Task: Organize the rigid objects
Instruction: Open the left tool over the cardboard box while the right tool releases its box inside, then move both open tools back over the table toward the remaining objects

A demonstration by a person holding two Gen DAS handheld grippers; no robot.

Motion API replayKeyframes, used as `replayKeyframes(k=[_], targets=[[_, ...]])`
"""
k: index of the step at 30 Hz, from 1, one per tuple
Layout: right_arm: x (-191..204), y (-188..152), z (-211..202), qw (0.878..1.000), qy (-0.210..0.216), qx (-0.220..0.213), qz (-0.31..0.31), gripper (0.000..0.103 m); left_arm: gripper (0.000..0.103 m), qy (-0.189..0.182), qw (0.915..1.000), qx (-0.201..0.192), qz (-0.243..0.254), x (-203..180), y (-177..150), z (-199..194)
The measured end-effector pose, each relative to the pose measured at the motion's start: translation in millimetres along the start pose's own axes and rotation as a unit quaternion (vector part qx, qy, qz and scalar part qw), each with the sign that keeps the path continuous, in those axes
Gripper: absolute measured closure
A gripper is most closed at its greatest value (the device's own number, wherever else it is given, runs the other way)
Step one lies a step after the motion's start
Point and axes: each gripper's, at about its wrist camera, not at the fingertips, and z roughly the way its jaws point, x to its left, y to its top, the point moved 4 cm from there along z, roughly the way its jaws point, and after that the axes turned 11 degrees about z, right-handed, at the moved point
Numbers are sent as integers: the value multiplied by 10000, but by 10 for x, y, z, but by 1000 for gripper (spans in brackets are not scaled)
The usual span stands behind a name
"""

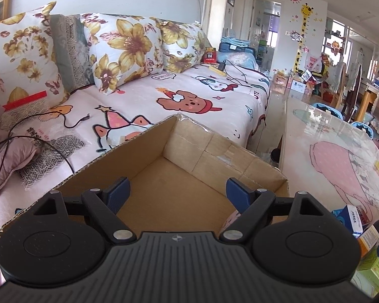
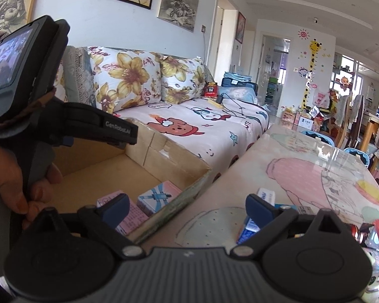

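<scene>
One open brown cardboard box (image 2: 164,156), plain inside, tape on far wall, at bench (image 2: 303,176) left edge beside sofa. Two small cartons in box near right corner: pink carton with tiny print (image 2: 135,216), unreadable; pale pink-and-blue carton with blue graphic (image 2: 161,197). Blue-and-white carton (image 2: 252,227) on bench by right jaw. Left gripper (image 1: 178,192) over box, jaws spread, nothing between. Right gripper (image 2: 187,205) over box rim, jaws spread, empty. Strap reads "GenRobot.AI".

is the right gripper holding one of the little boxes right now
No: the right gripper stands wide open with nothing between its fingers, while the pink box and pale blue box lie in the cardboard box.
</scene>
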Motion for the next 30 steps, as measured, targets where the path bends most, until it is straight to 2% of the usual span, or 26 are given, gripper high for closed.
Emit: replayKeyframes(k=[20, 30], targets=[[-480, -67, -165, 9981, -286, -168, 514, 4, 0, -320, 9979, -30, 554, -223, -1, 102], [-707, -145, -306, 9963, -421, -273, 704, 4, 0, -668, 9955, -210, 633, -333, 30, 97]])
